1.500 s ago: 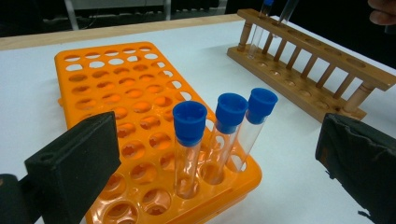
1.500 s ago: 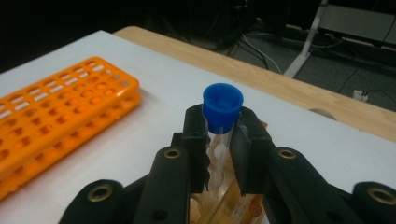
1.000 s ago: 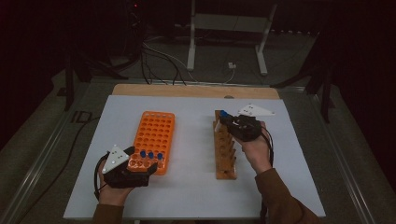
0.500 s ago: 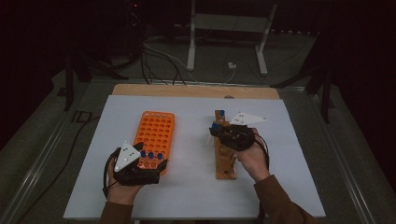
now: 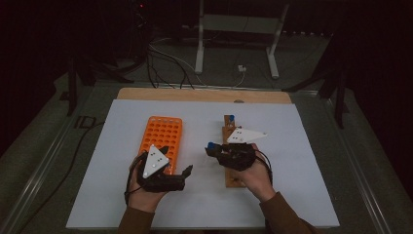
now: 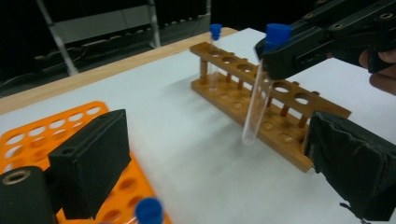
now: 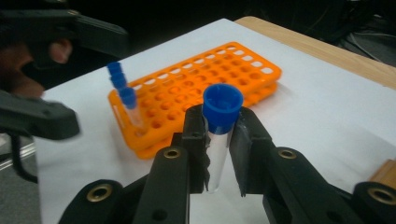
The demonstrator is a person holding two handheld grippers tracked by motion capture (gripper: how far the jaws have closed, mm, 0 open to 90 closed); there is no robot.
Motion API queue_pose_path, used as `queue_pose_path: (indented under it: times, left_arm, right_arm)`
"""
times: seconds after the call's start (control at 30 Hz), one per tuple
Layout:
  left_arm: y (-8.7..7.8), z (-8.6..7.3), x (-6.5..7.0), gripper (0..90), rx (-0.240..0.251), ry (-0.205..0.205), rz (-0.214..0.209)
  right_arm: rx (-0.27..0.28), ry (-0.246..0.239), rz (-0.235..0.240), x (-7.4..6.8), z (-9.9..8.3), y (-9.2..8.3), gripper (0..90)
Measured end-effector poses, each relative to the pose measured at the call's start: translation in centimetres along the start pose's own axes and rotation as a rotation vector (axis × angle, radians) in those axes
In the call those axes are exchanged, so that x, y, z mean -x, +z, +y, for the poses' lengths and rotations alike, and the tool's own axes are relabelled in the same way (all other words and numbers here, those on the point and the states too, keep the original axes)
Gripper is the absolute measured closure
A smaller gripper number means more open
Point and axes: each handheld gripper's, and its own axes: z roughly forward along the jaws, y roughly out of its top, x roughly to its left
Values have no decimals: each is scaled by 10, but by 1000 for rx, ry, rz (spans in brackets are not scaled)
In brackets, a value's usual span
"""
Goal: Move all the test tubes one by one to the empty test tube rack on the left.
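Note:
My right gripper (image 5: 213, 151) is shut on a clear test tube with a blue cap (image 5: 211, 145), just left of the wooden rack (image 5: 233, 168). The tube (image 7: 217, 158) stands upright between its pads, cap (image 7: 222, 106) on top. One more capped tube (image 5: 229, 118) stands in the wooden rack's far end. My left gripper (image 5: 178, 161) is by the near right corner of the orange rack (image 5: 163, 134), pointing at the held tube (image 6: 256, 105). Its jaws have just been closing a little but stand wide with nothing between them. Several blue-capped tubes (image 7: 122, 88) stand in the orange rack's near end.
A white sheet (image 5: 302, 161) covers the table, with a wooden edge (image 5: 204, 94) showing at the back. Beyond the table are a metal stand (image 5: 238, 29) and cables (image 5: 165, 53) on the dark floor.
My right gripper has carried the tube from the wooden rack's far end toward me and leftward. My left gripper has moved right, off the orange rack's near end, toward the right gripper.

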Motion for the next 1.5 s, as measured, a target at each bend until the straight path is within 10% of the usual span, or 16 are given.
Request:
queue_pose_path:
  times: [0.3, 0.7, 1.1, 1.5]
  left_arm:
    - [22, 1, 17, 191, -44, 41, 4]
    - [33, 0, 26, 625, -36, 67, -46]
    - [33, -2, 24, 772, -23, 62, -80]
    - [23, -9, 12, 774, -19, 12, -68]
  right_arm:
    - [13, 1, 54, -13, 6, -2, 772]
    - [7, -2, 83, -19, 8, 0, 773]
    - [3, -10, 90, -20, 8, 1, 763]
    - [37, -28, 54, -17, 8, -7, 355]
